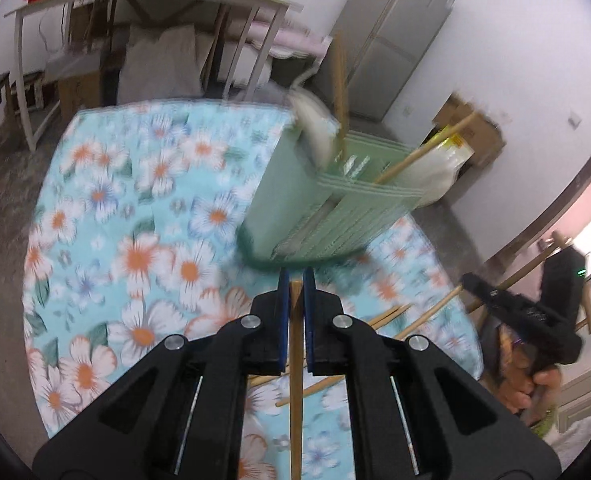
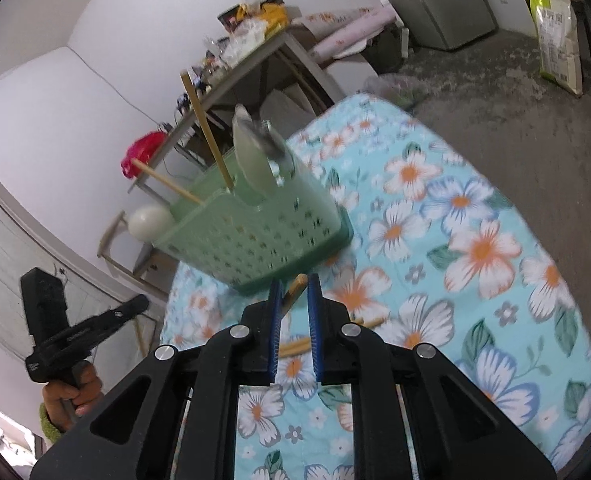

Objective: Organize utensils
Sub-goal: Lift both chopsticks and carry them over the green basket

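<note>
**Utensil sorting partly done, a chopstick in each gripper**

Clamped in the left gripper (image 1: 294, 280): one wooden chopstick (image 1: 295, 380), lifted above the flowered table (image 1: 135, 200). Already standing in the green basket (image 2: 255, 232) near the table's far edge: two chopsticks (image 2: 207, 132), a white spoon (image 2: 251, 168) and a round white ladle (image 2: 151, 220). Still loose near the table's right edge: several chopsticks (image 1: 391, 314). Closed on another chopstick (image 2: 295, 290), near its tip: the right gripper (image 2: 295, 292), just short of the basket.
</note>
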A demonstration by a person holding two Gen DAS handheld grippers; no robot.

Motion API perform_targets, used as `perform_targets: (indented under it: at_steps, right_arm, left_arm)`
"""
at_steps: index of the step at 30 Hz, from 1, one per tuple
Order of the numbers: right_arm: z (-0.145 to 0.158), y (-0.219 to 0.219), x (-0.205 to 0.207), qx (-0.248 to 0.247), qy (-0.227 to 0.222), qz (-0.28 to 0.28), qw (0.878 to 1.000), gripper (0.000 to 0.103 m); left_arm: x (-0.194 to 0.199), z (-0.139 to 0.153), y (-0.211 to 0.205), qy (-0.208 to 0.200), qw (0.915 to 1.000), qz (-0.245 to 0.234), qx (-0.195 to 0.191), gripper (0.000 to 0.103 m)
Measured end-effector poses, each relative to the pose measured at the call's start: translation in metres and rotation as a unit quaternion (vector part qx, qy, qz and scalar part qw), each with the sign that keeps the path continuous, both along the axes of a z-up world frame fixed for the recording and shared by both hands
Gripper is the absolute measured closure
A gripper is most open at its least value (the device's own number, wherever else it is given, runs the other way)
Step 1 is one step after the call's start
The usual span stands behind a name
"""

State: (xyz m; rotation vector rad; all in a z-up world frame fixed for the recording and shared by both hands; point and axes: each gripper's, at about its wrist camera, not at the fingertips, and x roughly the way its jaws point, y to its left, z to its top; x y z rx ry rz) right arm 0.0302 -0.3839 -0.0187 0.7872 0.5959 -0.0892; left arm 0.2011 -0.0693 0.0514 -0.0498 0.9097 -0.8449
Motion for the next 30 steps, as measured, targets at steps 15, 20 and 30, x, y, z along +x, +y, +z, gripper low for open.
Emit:
perform_targets:
  at_steps: [15, 20, 30]
  right_arm:
    - [0.042, 0.007, -0.005, -0.030, -0.060, 0.023, 0.998, 0.096]
    - [0.062, 0.016, -0.009, -0.069, -0.084, 0.032, 0.994, 0.097]
    - [0.066, 0.016, -0.007, -0.076, -0.085, 0.035, 0.993, 0.097]
  left_arm:
    - [-0.013, 0.093, 0.000, -0.081, 0.9881, -0.002, -0.131, 0.098]
    - [-0.003, 0.112, -0.007, -0.100, 0.9819, 0.005, -0.161, 0.098]
    - [0.021, 0.145, -0.018, -0.132, 0.9624, 0.030, -0.235, 0.098]
